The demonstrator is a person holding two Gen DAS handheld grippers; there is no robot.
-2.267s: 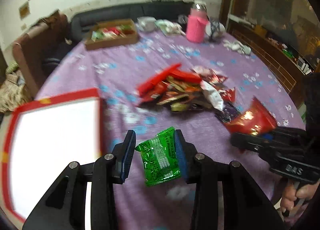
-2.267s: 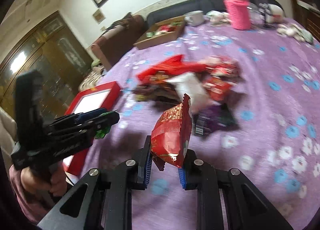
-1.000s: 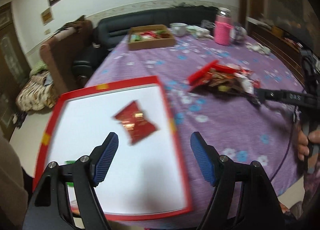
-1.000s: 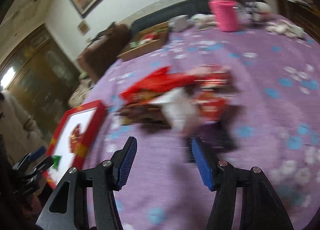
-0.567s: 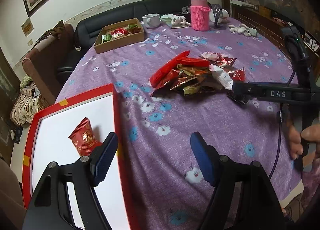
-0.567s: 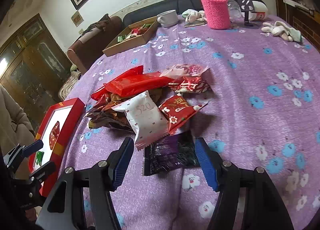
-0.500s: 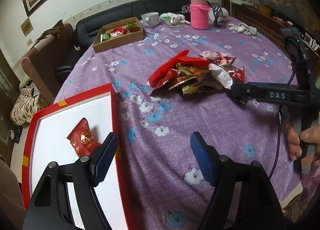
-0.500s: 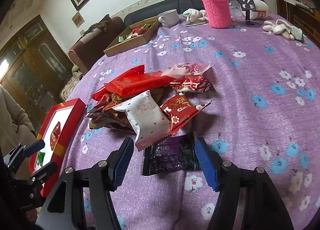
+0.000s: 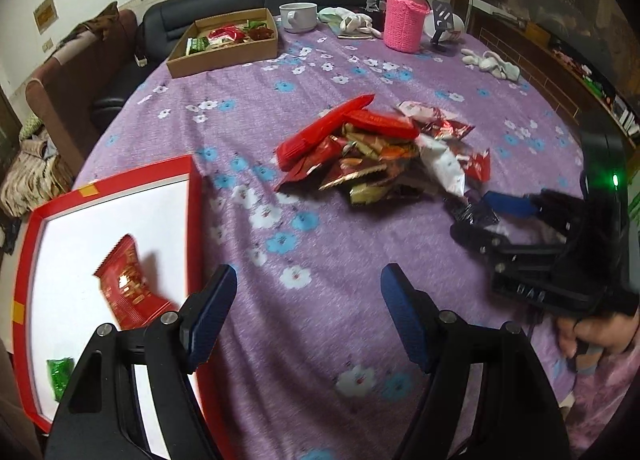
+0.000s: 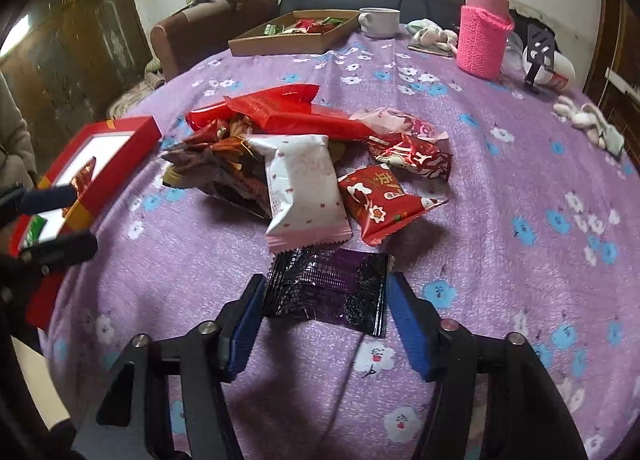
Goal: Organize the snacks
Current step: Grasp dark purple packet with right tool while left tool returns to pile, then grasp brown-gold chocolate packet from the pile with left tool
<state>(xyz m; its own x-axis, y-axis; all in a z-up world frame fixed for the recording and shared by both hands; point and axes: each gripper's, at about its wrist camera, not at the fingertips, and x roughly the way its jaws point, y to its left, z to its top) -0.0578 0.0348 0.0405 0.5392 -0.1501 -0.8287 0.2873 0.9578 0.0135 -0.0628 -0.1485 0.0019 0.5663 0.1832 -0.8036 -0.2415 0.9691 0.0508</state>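
Observation:
A pile of snack packets (image 9: 372, 151) lies mid-table on the purple flowered cloth (image 9: 320, 260). A red-rimmed white tray (image 9: 100, 219) at the left holds a red packet (image 9: 128, 288) and a green packet (image 9: 60, 376). My left gripper (image 9: 308, 308) is open and empty over the cloth, right of the tray. My right gripper (image 10: 326, 312) is open, its jaws standing either side of a dark purple packet (image 10: 328, 284) at the pile's near edge. The white packet (image 10: 304, 195) and a red packet (image 10: 384, 199) lie just beyond. The tray (image 10: 104, 155) also shows at the left.
A cardboard box (image 9: 224, 43) of snacks, a white mug (image 9: 298, 17), a pink-sleeved flask (image 9: 404, 7) and white cloths (image 9: 492, 63) stand at the far side. A sofa and armchair lie behind the table. The right gripper (image 9: 540, 244) shows at the right.
Both packets were dropped into the tray and both grippers opened. My right gripper has moved down to straddle the dark purple packet. My left gripper has swung towards the pile.

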